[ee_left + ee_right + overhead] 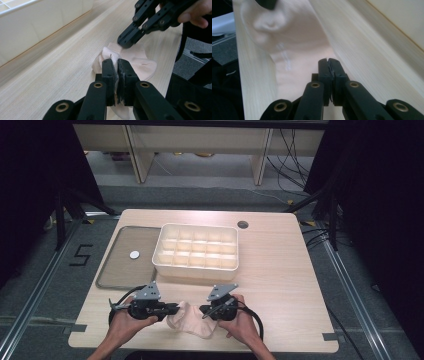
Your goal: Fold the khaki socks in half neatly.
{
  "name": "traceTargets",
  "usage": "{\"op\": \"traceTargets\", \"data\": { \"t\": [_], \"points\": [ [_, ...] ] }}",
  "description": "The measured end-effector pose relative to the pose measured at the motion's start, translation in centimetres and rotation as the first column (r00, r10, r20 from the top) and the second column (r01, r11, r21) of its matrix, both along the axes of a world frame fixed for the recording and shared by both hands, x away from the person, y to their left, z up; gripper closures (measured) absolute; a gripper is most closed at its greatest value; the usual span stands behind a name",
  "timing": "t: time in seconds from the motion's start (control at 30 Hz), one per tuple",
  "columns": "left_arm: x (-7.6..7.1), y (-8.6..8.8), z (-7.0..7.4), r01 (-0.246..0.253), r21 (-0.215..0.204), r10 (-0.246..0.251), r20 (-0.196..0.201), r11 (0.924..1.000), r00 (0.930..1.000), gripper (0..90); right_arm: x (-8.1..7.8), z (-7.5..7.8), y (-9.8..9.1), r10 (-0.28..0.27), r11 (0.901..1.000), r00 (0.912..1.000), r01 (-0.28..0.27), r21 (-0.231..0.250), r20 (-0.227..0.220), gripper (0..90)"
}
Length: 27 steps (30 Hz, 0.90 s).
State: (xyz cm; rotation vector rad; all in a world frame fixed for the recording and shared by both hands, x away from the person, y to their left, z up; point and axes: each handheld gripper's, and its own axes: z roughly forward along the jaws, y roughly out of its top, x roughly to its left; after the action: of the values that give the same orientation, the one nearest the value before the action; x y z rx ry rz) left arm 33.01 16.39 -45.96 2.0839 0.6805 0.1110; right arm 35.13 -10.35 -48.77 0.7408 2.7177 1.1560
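Viewing the tabletop [280, 270], we see both the left hand-held gripper [117, 65] and the right hand-held gripper [328, 65] clamped on the pink sock [192, 320].

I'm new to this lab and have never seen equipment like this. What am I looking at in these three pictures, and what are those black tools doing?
No robot here: a person holds a hand tool with two black jaws in each hand. The high view looks down on a wooden table from above the person. The other two pictures come from small cameras riding on each tool, looking along its jaws.

On the table stand a white divided box and, to its left, a flat grey tray with a small white disc on it. Near the front edge lies a pale pink sock.

The left gripper is shut on the sock's fabric. The right gripper is shut too, its tips down at the sock; whether it pinches fabric is hard to tell.
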Motion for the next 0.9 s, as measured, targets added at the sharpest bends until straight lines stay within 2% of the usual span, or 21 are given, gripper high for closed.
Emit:
{"op": "traceTargets", "data": {
  "t": [0.07,0.1,0.13,0.2,0.27,0.33,0.4,0.47,0.53,0.57,0.6,0.63,0.67,0.73,0.77,0.8,0.87,0.9],
  "points": [
    [0.0,-0.1,0.1,0.009,0.011,-0.009,0.004,0.9999,0.9999,83.7,-0.2,-0.1,-1.2,-0.018,0.9997,0.9998,0.018,-0.013,-0.01,89.1],
    [-0.1,-0.4,0.1,-0.006,-0.002,0.006,-0.011,1.0,0.9999,83.7,-0.3,-0.8,-1.4,-0.013,0.9995,0.9997,0.013,-0.028,-0.02,89.1],
    [-0.1,-0.4,0.1,0.005,0.012,-0.005,-0.001,0.9999,1.0,83.6,-0.4,-1.0,-1.4,-0.017,0.999,0.9995,0.016,-0.042,-0.027,89.1],
    [0.0,-0.7,0.1,0.008,0.022,-0.008,0.0,0.9997,1.0,83.6,-0.4,-1.4,-1.0,-0.024,0.999,0.9995,0.023,-0.039,-0.021,89.1],
    [0.1,-1.2,0.1,0.014,0.019,-0.014,-0.006,0.9997,0.9999,83.6,-0.2,-1.2,-0.9,-0.021,0.9981,0.9994,0.02,-0.058,-0.028,89.2],
    [0.3,-1.7,0.2,0.016,0.016,-0.016,-0.007,0.9997,0.9998,83.6,-0.1,-1.4,-0.9,-0.025,0.9989,0.9991,0.024,-0.04,-0.034,89.2],
    [0.4,-2.1,0.3,0.015,0.014,-0.015,-0.005,0.9998,0.9999,83.7,-0.1,-1.3,-1.0,-0.022,0.9984,0.9991,0.02,-0.053,-0.036,89.2],
    [0.6,-3.3,0.3,0.036,0.013,-0.036,-0.015,0.9993,0.9993,83.8,-0.1,-1.4,-1.1,-0.022,0.999,0.9987,0.02,-0.04,-0.045,89.2],
    [0.7,-3.6,0.2,0.049,0.009,-0.049,-0.015,0.9987,0.9987,83.8,0.0,-1.6,-1.1,-0.032,0.9993,0.9985,0.032,-0.019,-0.044,89.2],
    [0.8,-4.4,0.0,0.054,0.009,-0.054,-0.026,0.9985,0.9982,83.8,0.1,-1.5,-1.2,-0.023,0.9992,0.9985,0.022,-0.034,-0.049,89.2],
    [0.9,-4.7,-0.1,0.069,0.025,-0.069,-0.016,0.9973,0.9975,83.8,0.1,-1.5,-1.3,-0.019,0.9993,0.9986,0.017,-0.032,-0.049,89.1],
    [0.8,-5.0,-0.3,0.065,0.02,-0.064,-0.027,0.9977,0.9976,83.8,0.1,-1.5,-1.3,-0.023,0.9992,0.9989,0.021,-0.033,-0.04,89.1],
    [0.9,-5.3,-0.5,0.075,0.036,-0.074,-0.024,0.9966,0.997,83.8,0.1,-1.5,-1.3,-0.03,0.9991,0.9981,0.028,-0.03,-0.053,88.8],
    [0.9,-5.5,-0.8,0.072,0.031,-0.071,-0.035,0.9969,0.9969,83.8,0.1,-1.4,-1.4,-0.031,0.9992,0.9977,0.029,-0.027,-0.06,88.1],
    [1.0,-5.9,-1.2,0.07,0.036,-0.068,-0.044,0.9969,0.9967,83.7,0.2,-1.3,-1.7,-0.033,0.9994,0.998,0.033,-0.009,-0.054,87.4],
    [1.2,-6.0,-1.4,0.088,0.042,-0.087,-0.035,0.9952,0.9956,83.7,0.2,-1.1,-1.9,-0.038,0.9992,0.9974,0.039,0.004,-0.06,87.4],
    [1.2,-6.1,-1.6,0.079,0.045,-0.077,-0.045,0.9958,0.996,83.6,0.4,-0.6,-2.5,-0.055,0.9982,0.9977,0.056,0.023,-0.041,87.1],
    [1.3,-6.5,-1.9,0.082,0.046,-0.08,-0.053,0.9955,0.9954,83.4,0.4,-0.2,-3.0,-0.07,0.9968,0.9961,0.072,0.035,-0.053,86.8]
  ]
}}
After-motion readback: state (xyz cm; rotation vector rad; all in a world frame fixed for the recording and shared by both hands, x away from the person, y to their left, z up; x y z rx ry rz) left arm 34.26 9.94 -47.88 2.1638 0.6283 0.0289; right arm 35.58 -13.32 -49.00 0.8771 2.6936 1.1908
